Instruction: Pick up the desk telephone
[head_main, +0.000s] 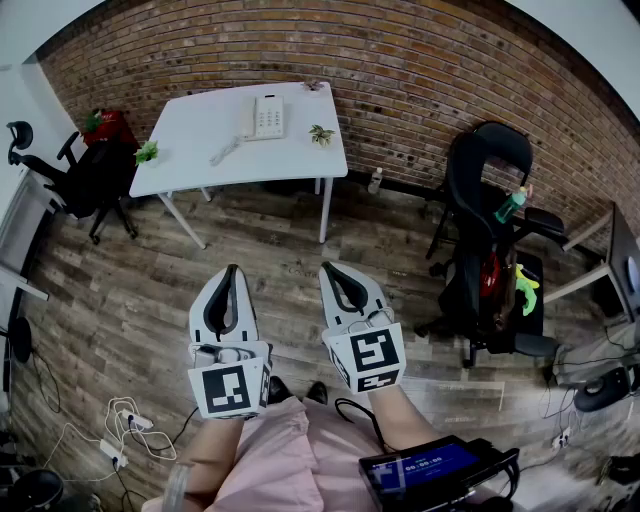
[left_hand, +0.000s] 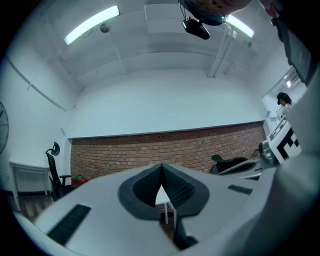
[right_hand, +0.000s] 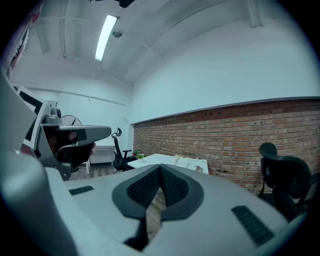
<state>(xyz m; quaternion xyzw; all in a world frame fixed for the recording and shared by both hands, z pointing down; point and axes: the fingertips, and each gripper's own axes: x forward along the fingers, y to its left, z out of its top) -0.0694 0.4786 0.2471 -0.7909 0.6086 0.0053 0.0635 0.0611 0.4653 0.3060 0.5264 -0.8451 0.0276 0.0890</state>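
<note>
**Progress.** Nothing is done yet. The desk telephone (head_main: 265, 117) sits untouched on the white desk (head_main: 190, 160), well ahead of both claw tips, across the wooden floor (head_main: 270, 235). You still have the whole approach, the grasp and the lift to do.

**Claws: two.**
- Left claw (head_main: 232, 272): your jaws are pressed together with nothing between them.
- Right claw (head_main: 330, 270): the same, closed and empty.
- They lie side by side and both point toward the desk.

**Count.**
- Desk telephone: one, far ahead, roughly on a line between your two claws.
- Desk: one.
- Small potted plants (head_main: 147, 152) on the desk: two, one on each side of the telephone.
- Slim pale object (head_main: 224, 152) just beside the telephone: one, too small to name.
- Black office chairs (head_main: 488, 235): two, one far left of the left claw and one right of the right claw.
</note>
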